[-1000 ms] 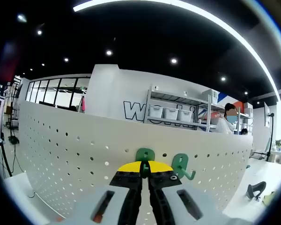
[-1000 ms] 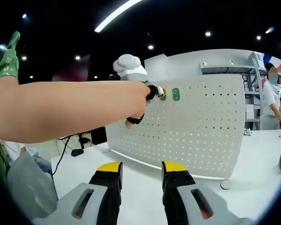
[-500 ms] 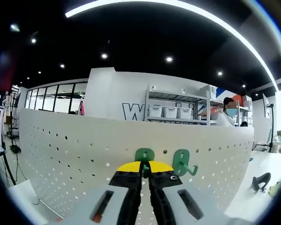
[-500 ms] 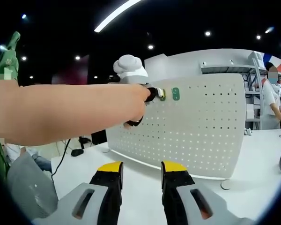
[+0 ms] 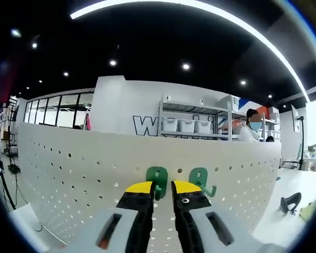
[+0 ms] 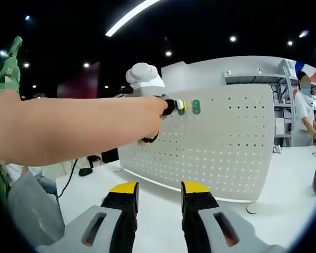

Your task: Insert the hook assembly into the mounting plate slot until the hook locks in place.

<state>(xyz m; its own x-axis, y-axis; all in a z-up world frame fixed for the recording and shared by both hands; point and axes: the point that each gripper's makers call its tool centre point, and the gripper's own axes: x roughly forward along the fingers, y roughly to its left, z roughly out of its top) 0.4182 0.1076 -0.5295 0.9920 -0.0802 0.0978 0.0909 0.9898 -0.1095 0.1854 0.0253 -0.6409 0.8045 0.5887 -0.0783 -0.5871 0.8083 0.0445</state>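
- My left gripper [image 5: 162,191] is up at the top edge of the white pegboard mounting plate [image 5: 68,174]. Its yellow-tipped jaws stand a small way apart and grip nothing.
- The green hook [image 5: 157,178] sits on the plate just past the gap between those jaws. I cannot tell whether either tip touches it.
- A second green hook [image 5: 200,179] hangs just beside it on the same row, curl pointing outward.
- From the right gripper view both hooks appear as small green tabs near the plate's top edge [image 6: 196,106]. My forearm [image 6: 68,129] reaches across to them.
- My right gripper [image 6: 159,203] hangs above the white worktop [image 6: 163,182], well apart from the plate, jaws wide and empty.
- Judgement: insertion looks done, hook seated and let go. Lock unconfirmed; left to do is backing off.
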